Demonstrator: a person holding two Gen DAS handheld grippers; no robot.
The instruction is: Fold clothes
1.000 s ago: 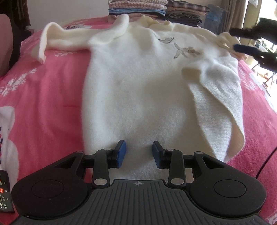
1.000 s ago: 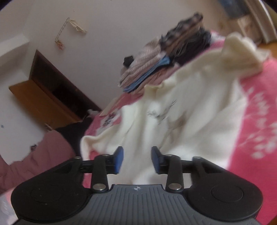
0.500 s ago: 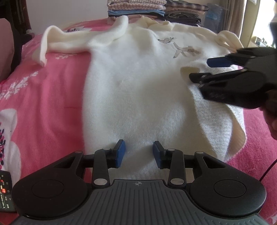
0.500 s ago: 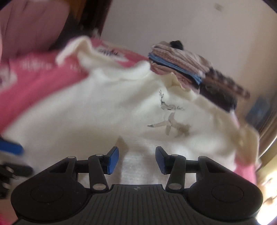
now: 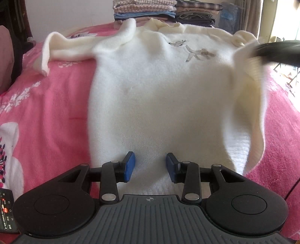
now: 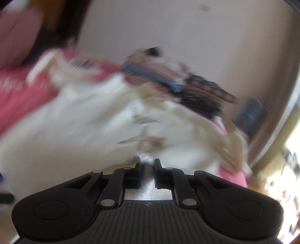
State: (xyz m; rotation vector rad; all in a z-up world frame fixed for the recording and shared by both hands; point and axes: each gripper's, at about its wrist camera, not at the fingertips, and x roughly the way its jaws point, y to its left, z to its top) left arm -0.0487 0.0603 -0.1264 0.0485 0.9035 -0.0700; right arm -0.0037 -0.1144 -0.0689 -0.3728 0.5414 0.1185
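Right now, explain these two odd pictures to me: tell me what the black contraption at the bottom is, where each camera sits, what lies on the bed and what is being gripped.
No robot here: a person holds a two-finger gripper in each hand, with a wide-angle camera on each looking along the fingers. The sharp picture comes from the left gripper; its blue-padded jaws stand apart over the hem of a fluffy cream sweater spread on a pink floral blanket. Nothing is pinched there. The blurred picture comes from the right gripper, whose jaws are closing with a fold of the sweater's sleeve between them. In the sharp picture, that sleeve is lifted at the right edge. Behind sits a stack of folded clothes.
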